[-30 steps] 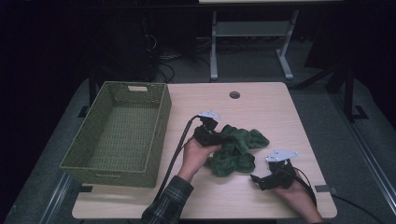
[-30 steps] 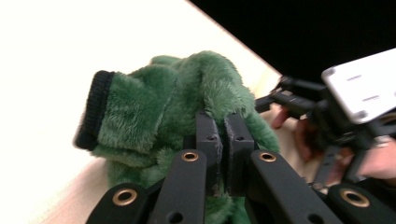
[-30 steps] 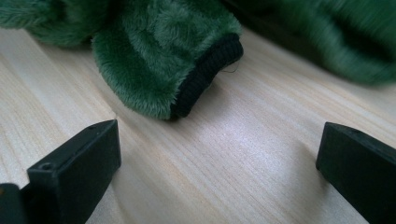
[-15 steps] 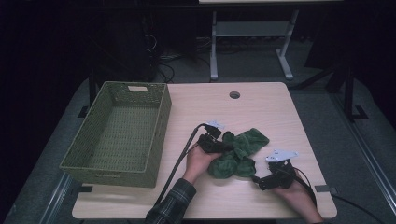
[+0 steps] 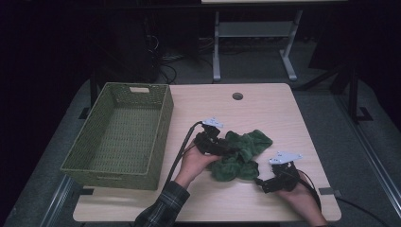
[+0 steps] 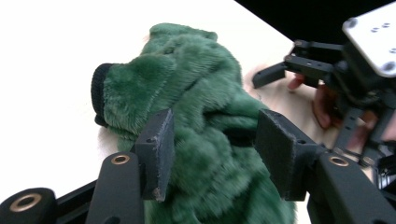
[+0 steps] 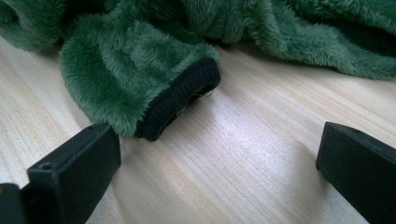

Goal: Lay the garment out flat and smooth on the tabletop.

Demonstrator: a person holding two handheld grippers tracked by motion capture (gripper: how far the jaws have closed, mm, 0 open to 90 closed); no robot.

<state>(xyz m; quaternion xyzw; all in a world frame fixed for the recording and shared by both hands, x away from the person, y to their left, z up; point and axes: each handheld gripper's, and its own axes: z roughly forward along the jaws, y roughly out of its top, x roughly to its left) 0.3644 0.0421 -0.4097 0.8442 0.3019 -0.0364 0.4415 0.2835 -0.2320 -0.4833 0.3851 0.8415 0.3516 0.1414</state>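
Garment: crumpled green plush fleece garment (image 5: 241,153) on table (image 5: 265,109), long axis 2–8 o'clock; black-ribbed cuff (image 7: 180,98) points 8 o'clock in the right gripper view.
Left gripper (image 6: 210,149): jaws just opening, fleece between, unpinched.
Right gripper (image 7: 217,163): wide apart, holding nothing.

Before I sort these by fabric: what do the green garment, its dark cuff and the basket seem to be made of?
Green garment: looks like plush fleece, matte, with a long fuzzy pile. Dark cuff: seemingly ribbed knit, black, with fine ridges across the band. Basket: looks woven, wicker or paper cord, olive green; the weave shows, the fibre cannot be told.
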